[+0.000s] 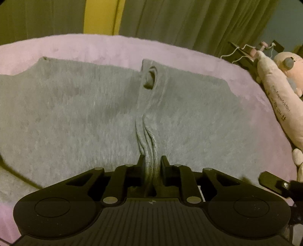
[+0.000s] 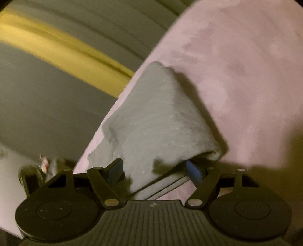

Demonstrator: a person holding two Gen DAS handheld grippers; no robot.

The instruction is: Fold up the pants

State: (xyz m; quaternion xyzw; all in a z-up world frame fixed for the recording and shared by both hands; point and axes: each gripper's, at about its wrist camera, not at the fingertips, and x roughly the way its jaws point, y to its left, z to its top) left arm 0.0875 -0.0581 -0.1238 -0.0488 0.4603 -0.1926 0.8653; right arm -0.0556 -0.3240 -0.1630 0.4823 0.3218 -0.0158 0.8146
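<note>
Grey knit pants (image 1: 85,117) lie spread on a pink blanket (image 1: 113,45). My left gripper (image 1: 152,160) is shut on a bunched ridge of the pants' near edge, and folds of fabric run up from between the fingers. In the right wrist view a folded end of the pants (image 2: 157,121) drapes over my right gripper (image 2: 154,168). Its blue-padded fingers (image 2: 193,170) stand wide apart with the cloth edge lying between them. A part of the right gripper shows in the left wrist view at the right edge (image 1: 274,181).
Pink plush toys (image 1: 280,98) lie along the right side of the bed. Green curtains (image 1: 189,20) with a yellow strip (image 1: 100,17) hang behind. The blanket's edge (image 2: 106,121) drops off left of the right gripper, with dim floor clutter (image 2: 43,164) below.
</note>
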